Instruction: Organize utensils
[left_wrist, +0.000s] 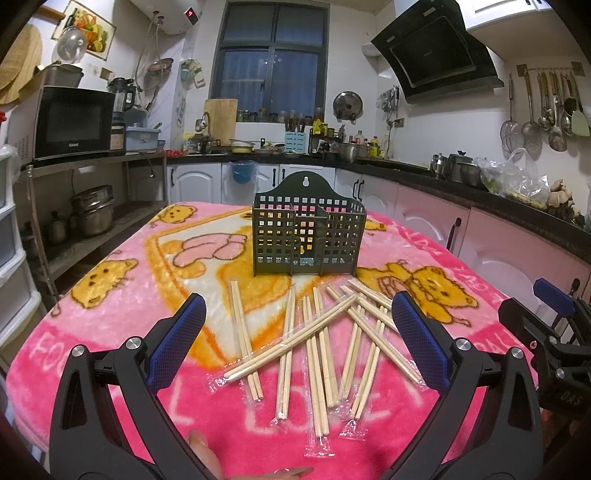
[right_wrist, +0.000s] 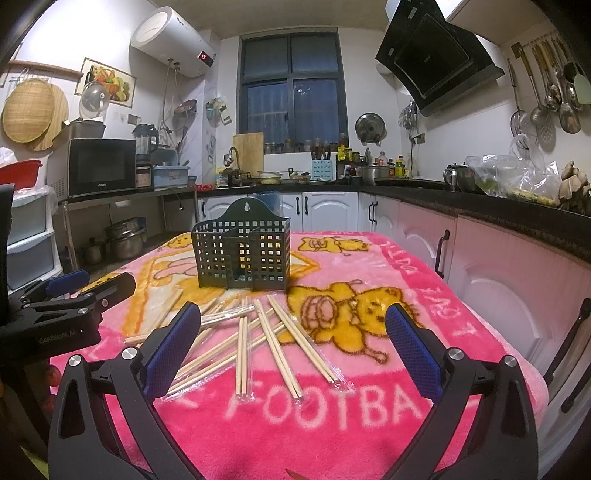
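Both hand-held grippers, left (left_wrist: 297, 325) and right (right_wrist: 291, 332), wide, empty; crossed wrapped chopsticks (left_wrist: 317, 339) could drag neighbours off the worktop (left_wrist: 110, 325) edge, missing the holder (left_wrist: 308, 236)

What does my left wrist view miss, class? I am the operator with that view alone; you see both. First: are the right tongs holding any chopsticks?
Observer: No. The right tongs are wide open and empty, above the wrapped chopsticks.
Operator: What is printed on the blanket nearest those tongs?
Observer: White letters reading FOOTBA, on the pink blanket.
Operator: Is there anything beyond the table's left side?
Observer: A red basin sits above the plastic drawers.
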